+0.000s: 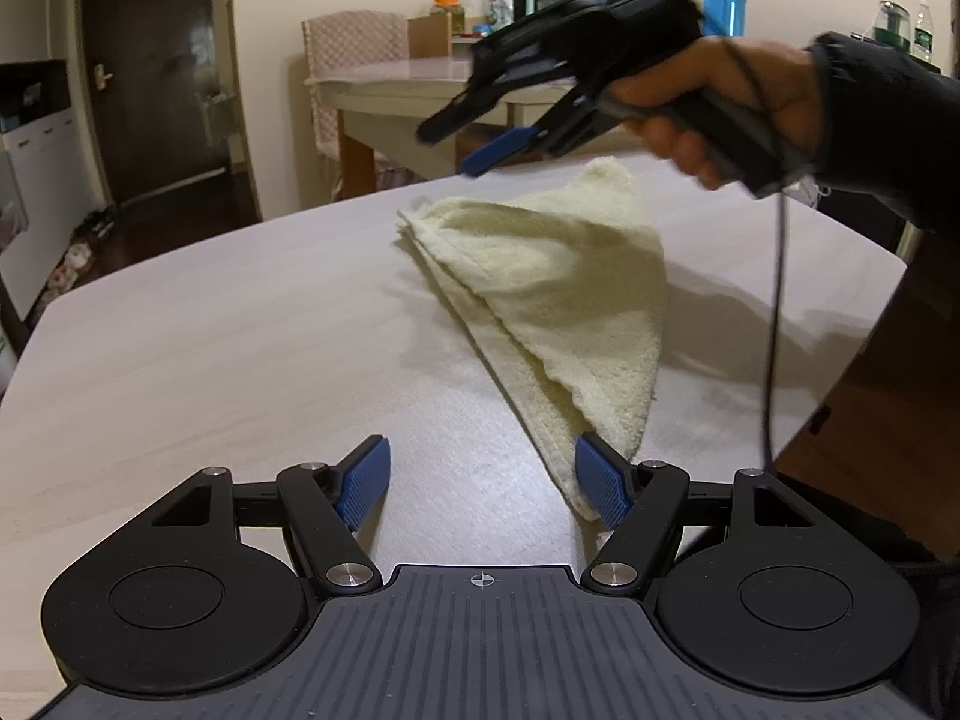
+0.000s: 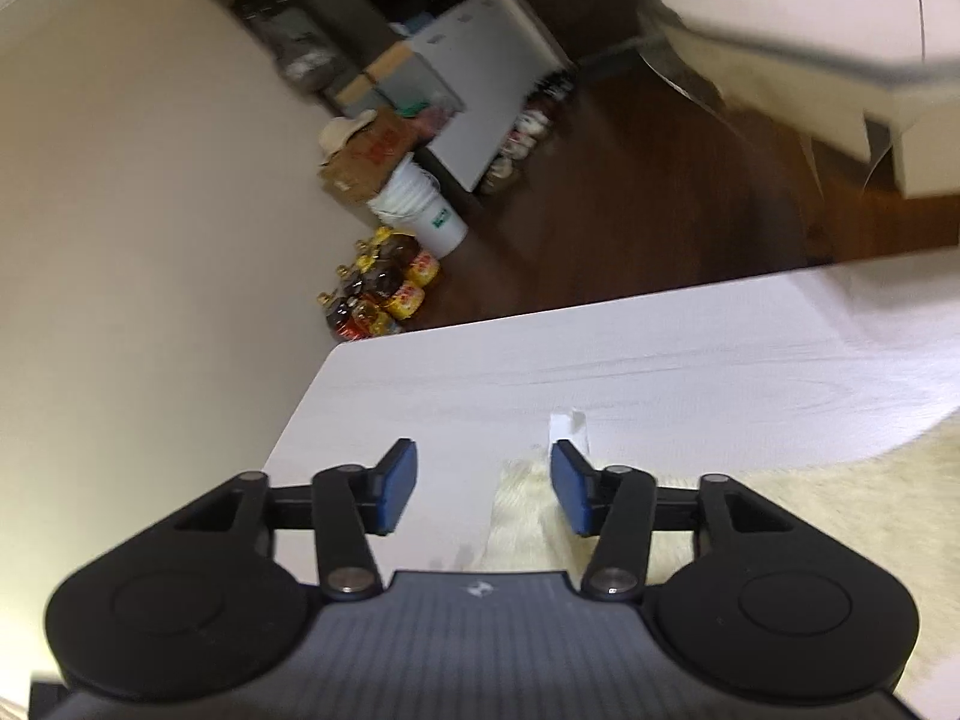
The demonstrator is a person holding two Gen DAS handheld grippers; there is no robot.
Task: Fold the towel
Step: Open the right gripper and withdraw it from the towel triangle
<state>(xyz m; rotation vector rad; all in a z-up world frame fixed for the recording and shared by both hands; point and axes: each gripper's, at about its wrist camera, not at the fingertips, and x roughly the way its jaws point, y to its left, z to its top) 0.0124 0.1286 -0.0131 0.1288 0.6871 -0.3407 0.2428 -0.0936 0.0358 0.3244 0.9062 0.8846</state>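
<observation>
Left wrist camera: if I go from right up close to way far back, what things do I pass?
Left gripper → towel → right gripper, held above the table → far table with jars → blue bottle.

The towel's [image 1: 558, 294] near tip slips behind the left tool's [image 1: 480, 483] right pad. The right tool [image 1: 480, 147] is smeared by motion blur, its far finger a dark streak. In the right wrist view the towel runs off the right edge, and the far table [image 2: 798, 30] is blurred.
</observation>
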